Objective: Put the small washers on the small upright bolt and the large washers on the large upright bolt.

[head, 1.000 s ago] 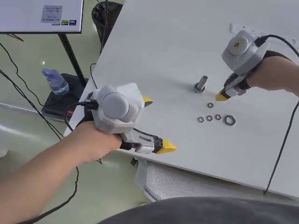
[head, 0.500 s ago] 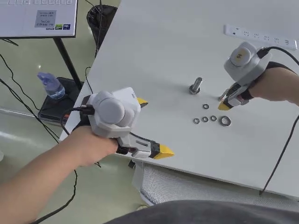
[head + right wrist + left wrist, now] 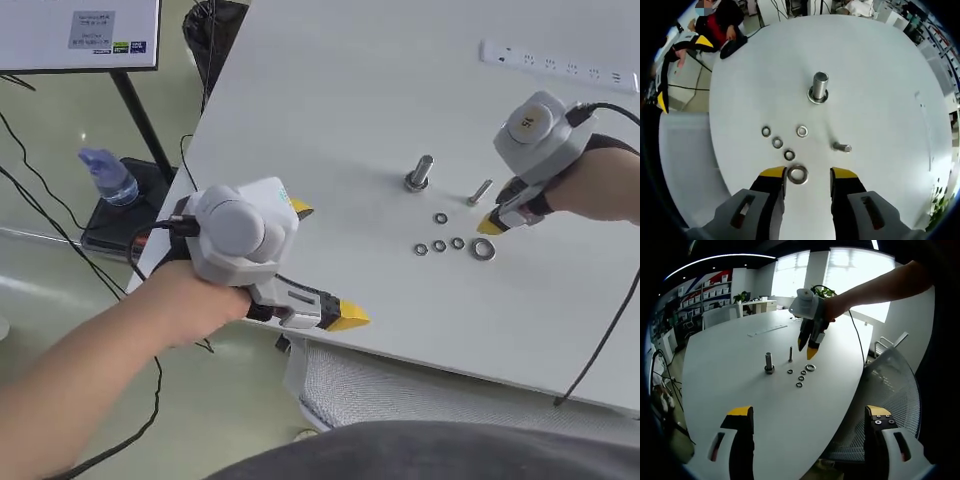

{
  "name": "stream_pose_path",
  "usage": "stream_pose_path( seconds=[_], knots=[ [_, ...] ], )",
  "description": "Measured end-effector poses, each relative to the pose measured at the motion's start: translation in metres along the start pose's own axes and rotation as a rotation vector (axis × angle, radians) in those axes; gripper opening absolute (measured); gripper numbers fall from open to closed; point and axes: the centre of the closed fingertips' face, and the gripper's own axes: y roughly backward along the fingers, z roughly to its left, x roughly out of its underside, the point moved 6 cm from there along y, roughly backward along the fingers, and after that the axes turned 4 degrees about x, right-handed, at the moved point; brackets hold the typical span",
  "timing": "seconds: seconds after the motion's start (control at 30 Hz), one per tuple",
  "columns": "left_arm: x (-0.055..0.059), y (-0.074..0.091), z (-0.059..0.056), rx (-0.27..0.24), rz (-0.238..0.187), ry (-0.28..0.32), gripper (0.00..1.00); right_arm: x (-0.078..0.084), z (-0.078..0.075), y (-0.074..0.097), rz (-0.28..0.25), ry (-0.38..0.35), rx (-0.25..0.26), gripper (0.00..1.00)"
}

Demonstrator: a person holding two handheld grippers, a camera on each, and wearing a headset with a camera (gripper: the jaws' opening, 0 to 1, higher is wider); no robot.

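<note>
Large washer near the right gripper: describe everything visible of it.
The large washer is a flat, silvery metal ring with a round hole, wider than the four small washers beside it. It lies flat and loose on the white table. In the right gripper view it sits between the tips of the right gripper, whose jaws are open. Whether a tip touches it cannot be told.
</note>
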Motion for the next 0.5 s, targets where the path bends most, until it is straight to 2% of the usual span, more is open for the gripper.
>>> stream_pose_path(
  seconds=[0.17,0.4,0.5],
  knots=[
    [0.001,-0.001,-0.001,-0.003,0.007,0.005,0.91,0.007,0.006,-0.004,0.003,-0.007,-0.007,0.36],
    [0.001,-0.001,-0.003,-0.005,0.005,0.005,0.91,0.013,0.004,-0.015,0.007,-0.018,-0.010,0.36],
    [0.003,-0.001,-0.003,-0.005,0.013,0.003,0.91,0.014,0.008,-0.018,0.009,-0.022,-0.014,0.37]
  ],
)
